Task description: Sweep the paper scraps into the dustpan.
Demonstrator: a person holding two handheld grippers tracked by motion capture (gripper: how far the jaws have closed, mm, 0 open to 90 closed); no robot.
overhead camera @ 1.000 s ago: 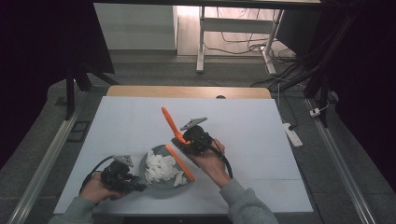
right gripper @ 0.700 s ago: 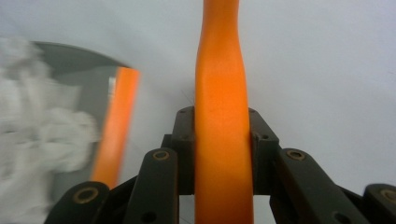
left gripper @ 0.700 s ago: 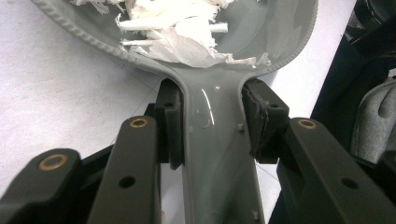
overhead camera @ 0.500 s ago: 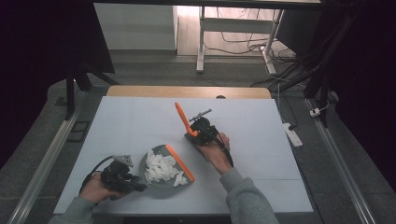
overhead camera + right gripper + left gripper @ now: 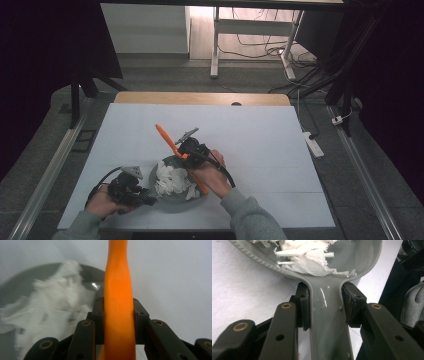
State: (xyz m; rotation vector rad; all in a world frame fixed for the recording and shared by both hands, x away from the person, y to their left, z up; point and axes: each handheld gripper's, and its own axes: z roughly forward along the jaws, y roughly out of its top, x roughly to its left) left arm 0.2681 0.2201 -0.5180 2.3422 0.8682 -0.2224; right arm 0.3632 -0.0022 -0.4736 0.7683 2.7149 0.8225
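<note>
White table [image 5: 260,130], right hand [image 5: 209,172] raised — left hand [image 5: 102,202] low

White tabletop [image 5: 260,135], wooden strip along far edge. Grey pan [image 5: 172,197] of apparently shredded paper [image 5: 172,181] near front edge.

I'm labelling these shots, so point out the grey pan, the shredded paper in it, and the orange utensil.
grey pan [image 5: 329,322], left gripper view, on its handle between the jaws.
shredded paper [image 5: 172,179], high view, on the middle of the white pile.
orange utensil [image 5: 118,302], right gripper view, on its shaft where the jaws clamp it.
</note>
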